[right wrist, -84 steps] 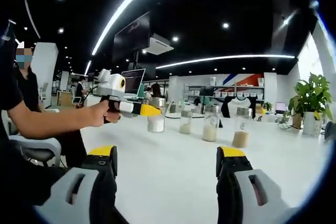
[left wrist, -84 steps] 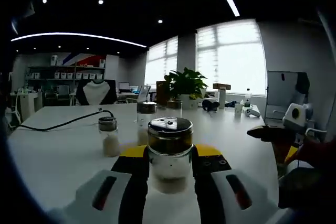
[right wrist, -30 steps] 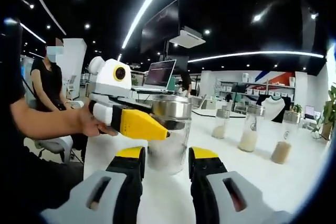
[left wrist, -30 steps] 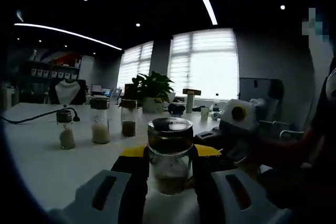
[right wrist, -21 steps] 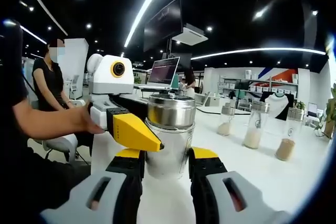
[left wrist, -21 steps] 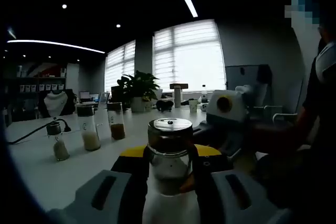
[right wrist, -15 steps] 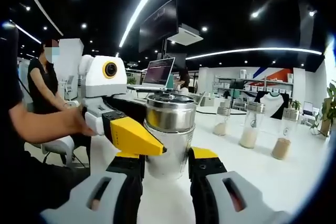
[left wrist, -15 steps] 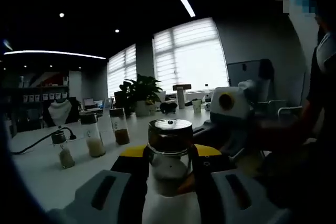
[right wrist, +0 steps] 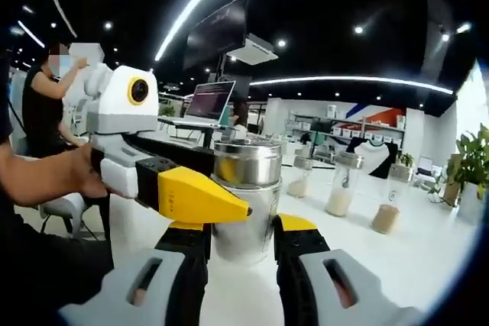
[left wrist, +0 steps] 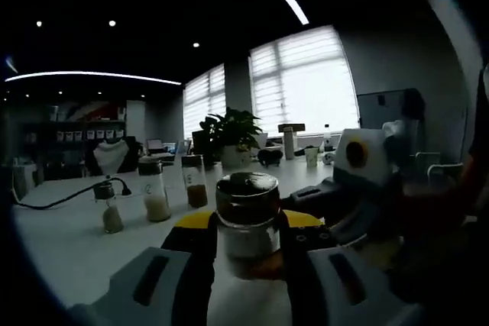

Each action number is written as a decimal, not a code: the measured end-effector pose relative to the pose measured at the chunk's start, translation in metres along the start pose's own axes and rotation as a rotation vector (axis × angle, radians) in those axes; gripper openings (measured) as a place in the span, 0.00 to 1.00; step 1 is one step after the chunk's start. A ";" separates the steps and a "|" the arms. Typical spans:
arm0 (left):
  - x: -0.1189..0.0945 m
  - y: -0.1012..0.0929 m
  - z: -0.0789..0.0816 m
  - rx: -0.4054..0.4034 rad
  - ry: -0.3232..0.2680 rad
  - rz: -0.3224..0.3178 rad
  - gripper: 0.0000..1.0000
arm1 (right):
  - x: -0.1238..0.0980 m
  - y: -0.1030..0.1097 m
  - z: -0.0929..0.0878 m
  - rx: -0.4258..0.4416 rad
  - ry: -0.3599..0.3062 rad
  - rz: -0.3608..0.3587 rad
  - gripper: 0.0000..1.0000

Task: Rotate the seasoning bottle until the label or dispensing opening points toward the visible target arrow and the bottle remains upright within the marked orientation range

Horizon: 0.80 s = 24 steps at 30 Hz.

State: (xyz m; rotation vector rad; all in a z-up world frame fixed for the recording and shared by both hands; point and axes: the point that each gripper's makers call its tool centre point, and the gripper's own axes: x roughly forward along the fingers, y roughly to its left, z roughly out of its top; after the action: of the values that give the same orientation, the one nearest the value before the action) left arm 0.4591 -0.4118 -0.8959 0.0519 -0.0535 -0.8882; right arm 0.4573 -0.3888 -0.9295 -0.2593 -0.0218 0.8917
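The seasoning bottle [left wrist: 246,219], glass with a shiny metal lid, stands upright between my left gripper's [left wrist: 246,228] black-and-yellow jaws, which are shut on it. My right gripper [left wrist: 336,196] reaches in from the right, with an orange tip low against the bottle. In the right gripper view the same bottle [right wrist: 246,208] sits between my right gripper's [right wrist: 241,228] jaws, which press its sides. The left gripper [right wrist: 202,198], held by a hand [right wrist: 69,177], crosses in from the left with its yellow tip against the bottle. No arrow or label can be made out.
Three more bottles [left wrist: 155,192] stand in a row on the white table [left wrist: 69,257], also seen as bottles [right wrist: 340,185] at the right. A black cable [left wrist: 57,200], a potted plant [left wrist: 233,131], a laptop [right wrist: 206,104] and a seated person [right wrist: 46,104] are behind.
The right gripper, open and apart 2.8 s ago, has narrowed around the bottle that the left gripper holds. Both views have swung around since, so the background row of bottles has shifted.
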 end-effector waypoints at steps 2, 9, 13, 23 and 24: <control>0.000 0.003 0.003 -0.026 -0.014 0.029 0.34 | -0.001 -0.002 0.003 -0.013 -0.005 -0.027 0.30; 0.000 0.012 0.014 -0.148 -0.077 0.100 0.34 | 0.000 -0.011 0.005 -0.051 0.003 -0.108 0.30; 0.003 0.013 0.016 -0.202 -0.098 0.113 0.35 | 0.000 -0.014 0.003 -0.034 0.003 -0.135 0.30; 0.012 0.015 0.023 -0.251 -0.127 0.164 0.36 | -0.003 -0.025 0.008 -0.198 0.025 -0.278 0.30; 0.011 0.016 0.024 -0.256 -0.126 0.164 0.36 | -0.003 -0.025 0.009 -0.193 0.019 -0.268 0.30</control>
State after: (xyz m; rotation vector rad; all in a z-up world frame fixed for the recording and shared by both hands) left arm 0.4768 -0.4112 -0.8709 -0.2447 -0.0599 -0.7276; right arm 0.4735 -0.4046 -0.9151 -0.4343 -0.1229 0.6202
